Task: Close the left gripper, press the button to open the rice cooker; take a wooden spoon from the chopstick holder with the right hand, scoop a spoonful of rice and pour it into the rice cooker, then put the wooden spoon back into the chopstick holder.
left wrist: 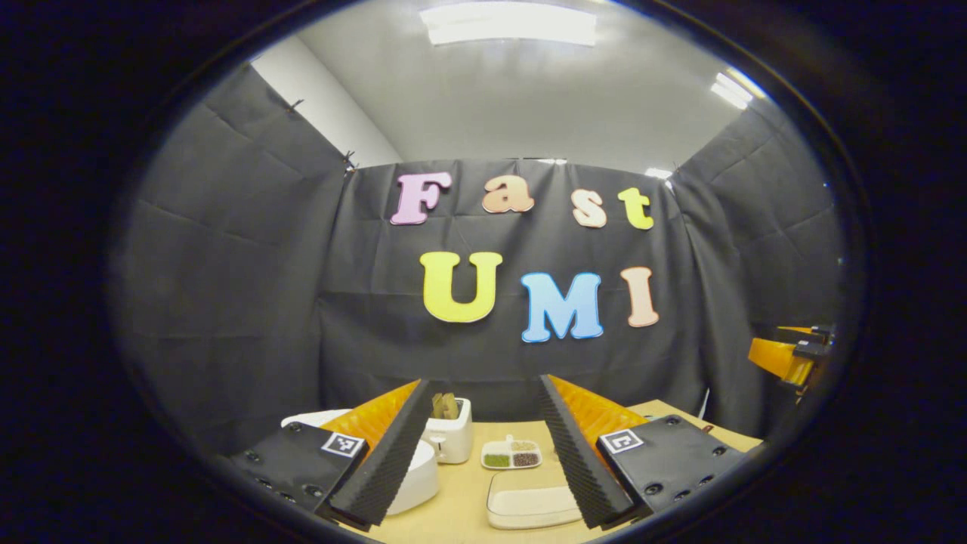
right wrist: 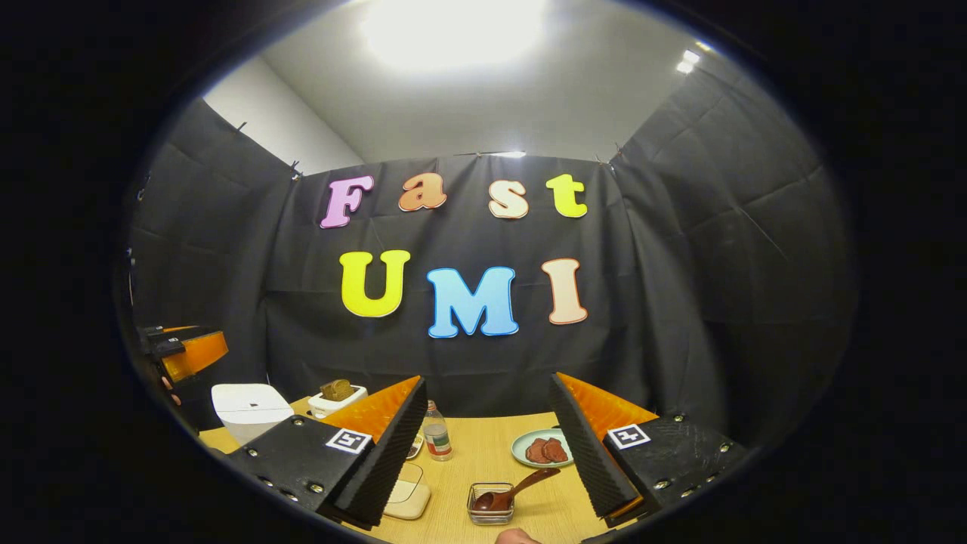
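Holding both grippers above the tabletop (right wrist: pixel 483 453), we have nothing grasped in either one.

Left gripper (left wrist: pixel 483 446): jaws spread wide, released. Just past its left finger we see the white rice cooker (left wrist: pixel 415 476), lid down, partly hidden by that finger. Behind the cooker sits a white toaster (left wrist: pixel 451 434) with bread slices standing in its slots. Between the fingers, farther back, a small divided dish (left wrist: pixel 511 454) holds green, brown and pale grains. Nearer to us, a shallow rectangular tray of rice (left wrist: pixel 529 505) lies close to the right finger. At the far right edge we catch the orange body of the other gripper, well apart.

Right gripper (right wrist: pixel 483 453): also spread wide, released. Between its fingers, low in the right gripper view, the wooden spoon (right wrist: pixel 514 489) rests tilted in a small clear chopstick holder (right wrist: pixel 491 505), bowl down, handle leaning up to the right. Behind it a teal plate (right wrist: pixel 540 449) carries brown pieces. A small bottle (right wrist: pixel 436 432) stands near the left finger. The rice cooker is far left on the tabletop here, toaster just behind it.
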